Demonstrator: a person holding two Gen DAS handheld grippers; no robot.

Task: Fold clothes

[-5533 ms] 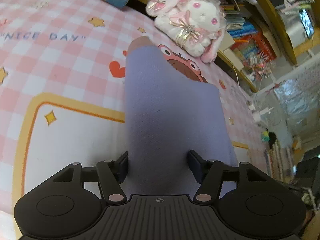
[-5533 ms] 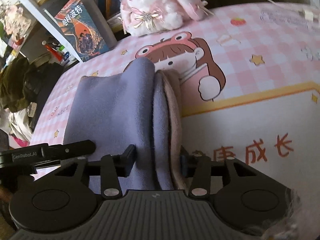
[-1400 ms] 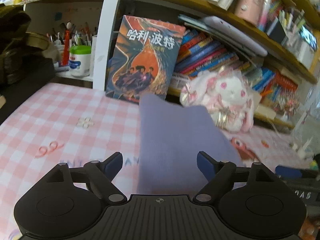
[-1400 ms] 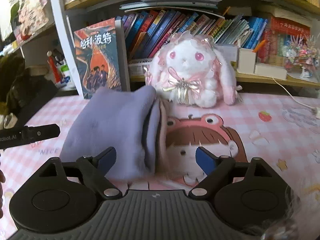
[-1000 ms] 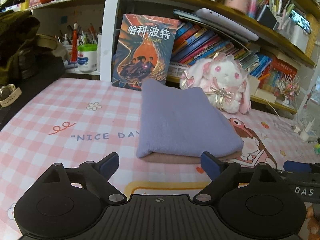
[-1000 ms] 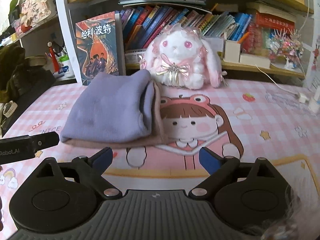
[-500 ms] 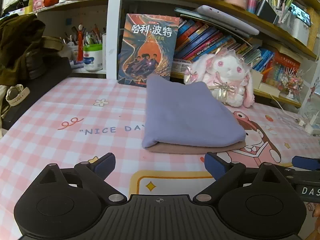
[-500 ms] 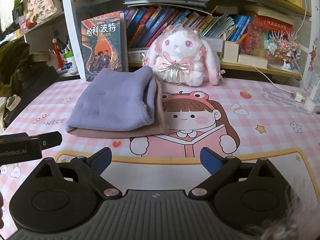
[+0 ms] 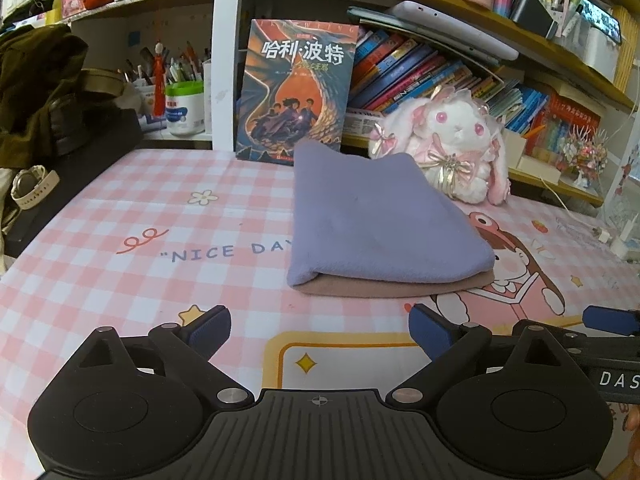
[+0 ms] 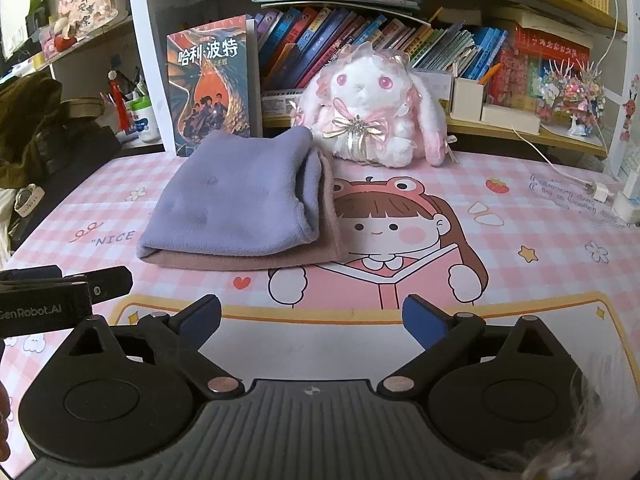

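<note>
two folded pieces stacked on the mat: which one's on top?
The purple garment is on top; the dusty-pink garment lies beneath it, showing only along the near and right edges.

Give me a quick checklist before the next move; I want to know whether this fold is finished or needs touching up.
1. Left gripper open and holding nothing: ok.
2. Right gripper open and holding nothing: ok.
3. Purple cloth folded, lying on the brown cloth: ok.
4. Edges matched: not ok, the brown cloth sticks out past the purple one at the front and right.
5. Stack clear of the plush rabbit and the book: cannot tell; its far edge lies close in front of both.
</note>
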